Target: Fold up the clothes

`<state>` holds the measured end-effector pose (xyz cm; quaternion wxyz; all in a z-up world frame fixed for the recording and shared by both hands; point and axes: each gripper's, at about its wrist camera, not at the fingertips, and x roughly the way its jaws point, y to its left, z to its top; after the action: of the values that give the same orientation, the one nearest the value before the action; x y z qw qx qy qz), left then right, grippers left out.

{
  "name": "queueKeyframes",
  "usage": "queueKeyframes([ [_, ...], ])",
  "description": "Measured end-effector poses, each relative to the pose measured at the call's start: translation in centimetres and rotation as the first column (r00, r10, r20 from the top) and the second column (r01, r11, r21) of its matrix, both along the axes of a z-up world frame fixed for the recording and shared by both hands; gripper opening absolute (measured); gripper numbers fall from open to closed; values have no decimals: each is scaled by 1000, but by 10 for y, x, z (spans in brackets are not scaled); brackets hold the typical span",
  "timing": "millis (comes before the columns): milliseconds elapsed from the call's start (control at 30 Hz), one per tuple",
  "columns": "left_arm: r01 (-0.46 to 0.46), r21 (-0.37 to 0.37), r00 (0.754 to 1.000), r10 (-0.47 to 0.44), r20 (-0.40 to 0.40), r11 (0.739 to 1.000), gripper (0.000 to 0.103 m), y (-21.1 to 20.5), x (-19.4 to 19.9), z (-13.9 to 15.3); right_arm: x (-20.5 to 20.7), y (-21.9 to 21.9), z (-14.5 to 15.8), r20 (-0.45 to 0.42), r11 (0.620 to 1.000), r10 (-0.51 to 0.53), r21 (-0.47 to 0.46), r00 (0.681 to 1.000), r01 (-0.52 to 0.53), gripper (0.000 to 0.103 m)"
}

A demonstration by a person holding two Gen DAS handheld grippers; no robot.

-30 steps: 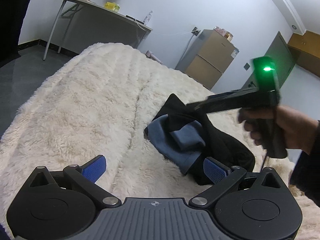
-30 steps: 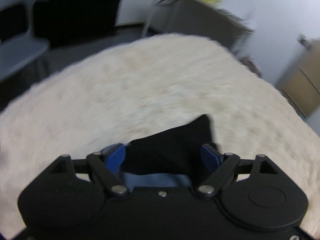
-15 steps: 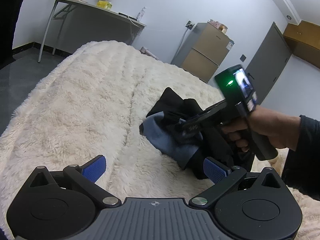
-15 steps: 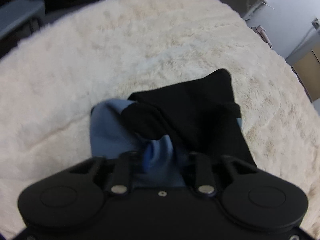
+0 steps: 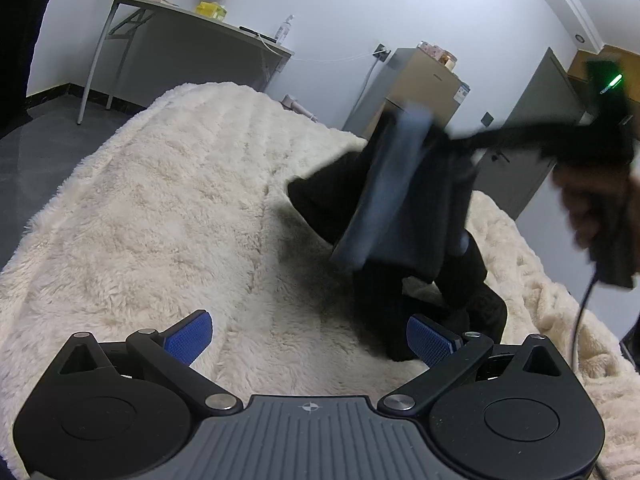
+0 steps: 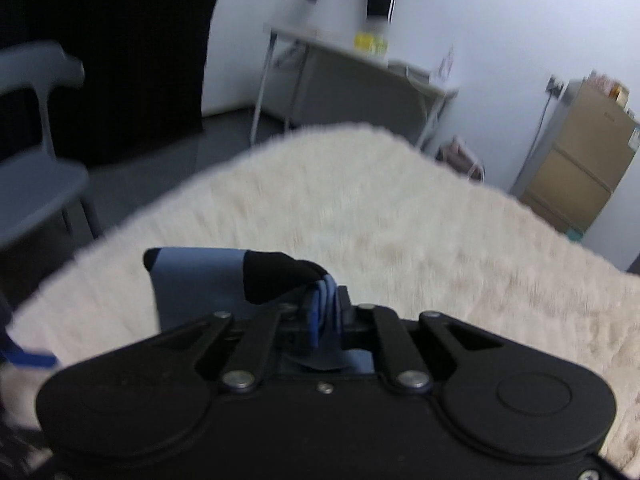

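right hand-held gripper [image 6: 325, 300] clamps garment [image 5: 396, 200] | writing unreadable; left hand-held gripper [image 5: 308, 334] agape

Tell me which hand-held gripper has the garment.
The right hand-held gripper: its blue pads are clamped on the black-and-blue garment. The left hand-held gripper is open, empty.

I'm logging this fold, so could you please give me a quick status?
Left gripper open, idle. Right gripper shut on garment, lifting it off the blanket. Nothing in the way.
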<state>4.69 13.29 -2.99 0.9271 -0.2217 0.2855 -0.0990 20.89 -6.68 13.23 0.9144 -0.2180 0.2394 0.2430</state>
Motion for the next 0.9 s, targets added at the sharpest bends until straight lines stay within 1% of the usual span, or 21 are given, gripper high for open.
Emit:
queueKeyframes([
  [67,-2,1,1000,2,0,1000,103,0,0,0,-10,-1,25,31,997,25,67,999,-27,6],
  [300,-3,7,1000,3,-4,1000,103,0,0,0,-26,-27,81,115,980,29,194,993,-51,6],
  [600,9,12,1000,-9,-20,1000,103,-3,6,-4,-46,-61,154,221,933,18,348,975,-96,6],
  [733,7,12,1000,-7,-17,1000,103,-4,8,-5,-58,-54,182,277,915,82,359,957,-182,6],
  [833,1,13,1000,-1,-18,1000,103,-3,7,-5,-66,-49,202,330,887,127,384,936,-256,6],
  [900,-7,7,1000,7,-16,1000,103,-1,6,-5,-69,-50,212,368,881,126,385,921,-275,6],
])
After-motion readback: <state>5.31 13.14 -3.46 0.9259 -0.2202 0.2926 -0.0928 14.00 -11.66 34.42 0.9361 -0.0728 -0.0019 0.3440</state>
